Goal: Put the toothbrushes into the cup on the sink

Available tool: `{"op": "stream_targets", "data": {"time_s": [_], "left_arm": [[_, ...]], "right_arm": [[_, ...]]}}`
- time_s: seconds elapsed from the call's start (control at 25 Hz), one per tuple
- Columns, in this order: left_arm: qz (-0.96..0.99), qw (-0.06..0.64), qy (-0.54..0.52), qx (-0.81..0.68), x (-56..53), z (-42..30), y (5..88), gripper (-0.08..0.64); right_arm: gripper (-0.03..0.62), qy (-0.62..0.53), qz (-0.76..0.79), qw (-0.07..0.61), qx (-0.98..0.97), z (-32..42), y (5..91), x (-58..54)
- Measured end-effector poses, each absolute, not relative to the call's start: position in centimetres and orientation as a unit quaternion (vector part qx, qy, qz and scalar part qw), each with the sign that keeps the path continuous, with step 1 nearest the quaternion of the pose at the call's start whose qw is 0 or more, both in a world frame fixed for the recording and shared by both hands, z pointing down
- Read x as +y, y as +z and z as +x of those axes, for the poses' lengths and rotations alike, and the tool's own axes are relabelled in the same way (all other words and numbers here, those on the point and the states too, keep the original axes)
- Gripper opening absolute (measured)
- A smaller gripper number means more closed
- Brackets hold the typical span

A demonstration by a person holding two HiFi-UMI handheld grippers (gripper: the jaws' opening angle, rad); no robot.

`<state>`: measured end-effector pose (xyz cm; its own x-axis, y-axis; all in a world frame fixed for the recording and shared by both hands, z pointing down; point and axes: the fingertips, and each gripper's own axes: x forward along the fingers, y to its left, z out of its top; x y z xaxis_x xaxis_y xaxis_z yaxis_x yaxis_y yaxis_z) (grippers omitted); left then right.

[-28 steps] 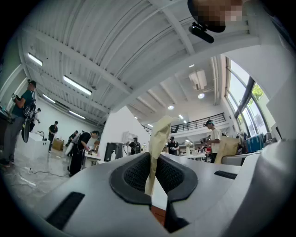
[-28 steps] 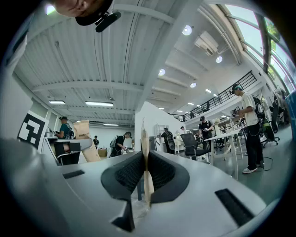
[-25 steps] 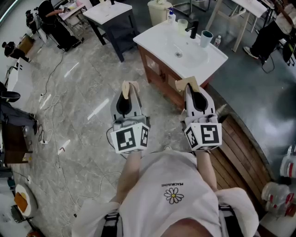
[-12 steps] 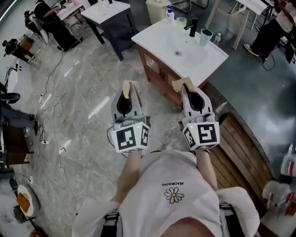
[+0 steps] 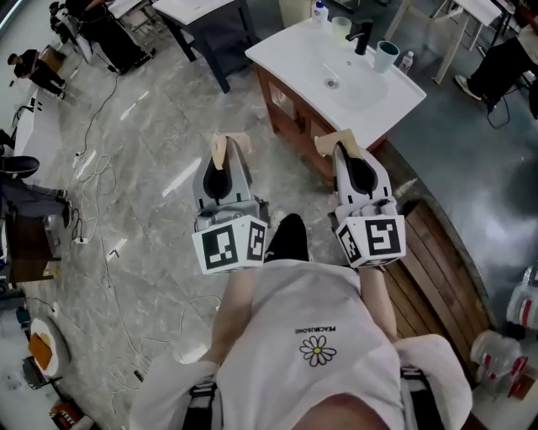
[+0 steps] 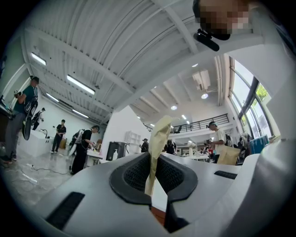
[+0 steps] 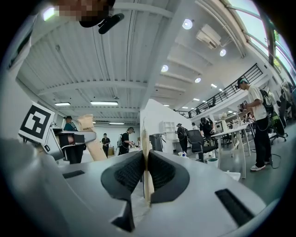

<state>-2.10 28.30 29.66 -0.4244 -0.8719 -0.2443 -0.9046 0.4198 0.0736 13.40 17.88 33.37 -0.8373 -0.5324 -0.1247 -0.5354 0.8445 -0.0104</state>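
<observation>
The white sink (image 5: 294, 63) stands on a wooden cabinet at the top of the head view, well ahead of both grippers. On its far rim are a teal cup (image 5: 386, 55), a pale cup (image 5: 340, 29) and a black faucet (image 5: 363, 35). I see no toothbrush in any view. My left gripper (image 5: 225, 144) (image 6: 157, 139) is held over the marble floor, its tan-taped tips together and nothing between them. My right gripper (image 5: 339, 143) (image 7: 144, 157) hangs just before the cabinet front, likewise shut and empty.
A soap bottle (image 5: 319, 10) and a small bottle (image 5: 408, 61) also stand on the sink. A dark table (image 5: 202, 17) is at the upper left, cables (image 5: 92, 176) trail over the floor, and a raised wooden deck (image 5: 437, 260) lies to the right. My black shoe (image 5: 290, 238) shows between the grippers.
The sink has slid up and right in the head view as I step forward; a shoe now shows between the grippers. Both grippers stay shut.
</observation>
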Motion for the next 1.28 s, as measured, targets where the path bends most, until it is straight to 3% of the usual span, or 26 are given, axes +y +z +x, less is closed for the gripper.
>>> {"op": "stream_targets", "data": {"time_s": [0.64, 1.28], "left_arm": [[-0.573, 0.128, 0.121, 0.8, 15.6, -7.9, 26.8, 0.034], [-0.621, 0.135, 0.147, 0.758, -3.4, -24.3, 23.2, 0.034]], "right_arm": [[0.031, 0.038, -0.32, 0.115, 0.939, 8.4, 30.1, 6.4], [0.031, 0.061, -0.354, 0.127, 0.925, -7.9, 24.9, -10.9]]}}
